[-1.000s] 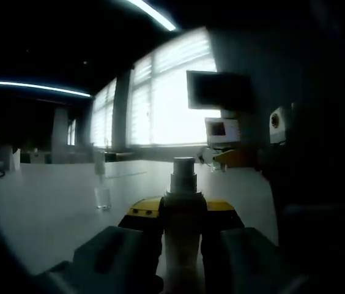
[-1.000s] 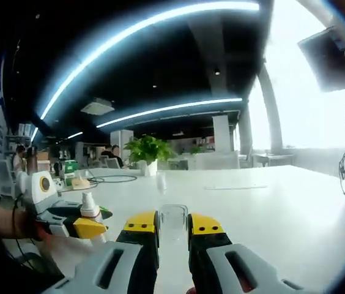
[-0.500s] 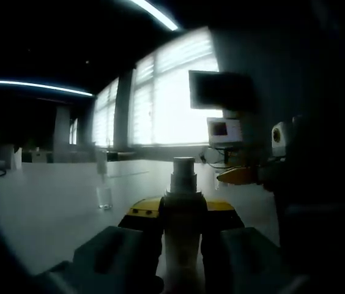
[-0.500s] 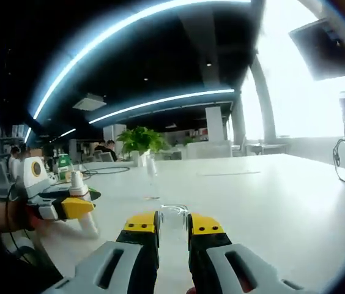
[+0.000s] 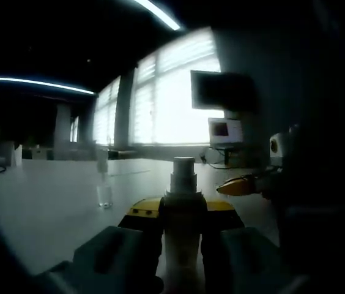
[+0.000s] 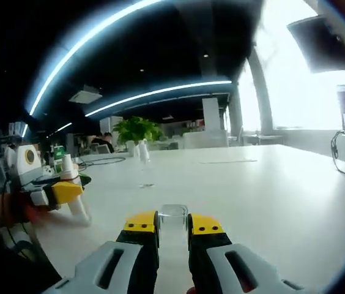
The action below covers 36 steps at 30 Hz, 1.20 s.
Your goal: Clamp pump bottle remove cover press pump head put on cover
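Left gripper (image 5: 183, 222): its yellow-tipped jaws stand closed against the sides of the pump bottle (image 5: 182, 236), which rises upright between them in the left gripper view, bare pump head (image 5: 183, 166) on top.
Right gripper (image 6: 174, 225): jaws drawn in on a clear cover (image 6: 174, 214), pinched between the yellow tips in the right gripper view.
Table (image 6: 270, 190): a broad white top, in both views.
Small clear cup (image 5: 104, 196): standing on the table, left of the bottle in the left gripper view, well apart from it.
Across the table: the right gripper view catches the left gripper at left, bottle in its jaws, a person's hand (image 6: 14, 207) behind it.
Backdrop: bright windows (image 5: 172, 98), a dark monitor (image 5: 218, 90), a potted plant (image 6: 136, 130) far off.
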Each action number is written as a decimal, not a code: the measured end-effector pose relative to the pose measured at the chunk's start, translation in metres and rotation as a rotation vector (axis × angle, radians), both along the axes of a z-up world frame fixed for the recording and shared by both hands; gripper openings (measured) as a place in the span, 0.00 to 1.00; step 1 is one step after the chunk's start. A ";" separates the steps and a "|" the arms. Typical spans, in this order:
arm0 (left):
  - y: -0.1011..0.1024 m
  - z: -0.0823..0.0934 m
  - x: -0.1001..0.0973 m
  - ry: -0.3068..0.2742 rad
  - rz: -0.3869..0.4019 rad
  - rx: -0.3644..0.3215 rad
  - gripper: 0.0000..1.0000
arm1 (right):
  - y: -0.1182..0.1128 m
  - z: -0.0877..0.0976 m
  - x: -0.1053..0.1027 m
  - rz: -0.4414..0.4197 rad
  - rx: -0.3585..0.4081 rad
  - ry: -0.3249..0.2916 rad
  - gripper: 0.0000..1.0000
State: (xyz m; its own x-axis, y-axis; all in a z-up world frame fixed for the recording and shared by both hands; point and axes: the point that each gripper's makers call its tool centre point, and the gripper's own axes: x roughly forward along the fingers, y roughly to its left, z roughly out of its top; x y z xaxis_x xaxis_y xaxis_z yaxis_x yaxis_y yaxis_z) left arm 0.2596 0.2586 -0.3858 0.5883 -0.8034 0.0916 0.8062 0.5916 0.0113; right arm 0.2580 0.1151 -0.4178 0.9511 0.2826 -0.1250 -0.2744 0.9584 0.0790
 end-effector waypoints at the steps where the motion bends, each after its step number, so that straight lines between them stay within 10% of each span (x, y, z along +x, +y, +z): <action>1: 0.000 0.000 0.000 -0.001 -0.001 0.000 0.14 | 0.001 -0.002 0.000 0.003 -0.003 0.002 0.13; 36: 0.000 0.000 -0.001 -0.009 -0.007 0.003 0.14 | 0.003 -0.024 0.000 0.013 -0.109 0.083 0.13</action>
State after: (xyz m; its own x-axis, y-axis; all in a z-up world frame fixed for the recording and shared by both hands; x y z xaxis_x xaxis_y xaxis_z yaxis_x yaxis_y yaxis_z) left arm 0.2591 0.2588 -0.3861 0.5822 -0.8075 0.0944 0.8099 0.5863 0.0202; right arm 0.2583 0.1183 -0.4419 0.9325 0.2756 -0.2334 -0.2839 0.9588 -0.0022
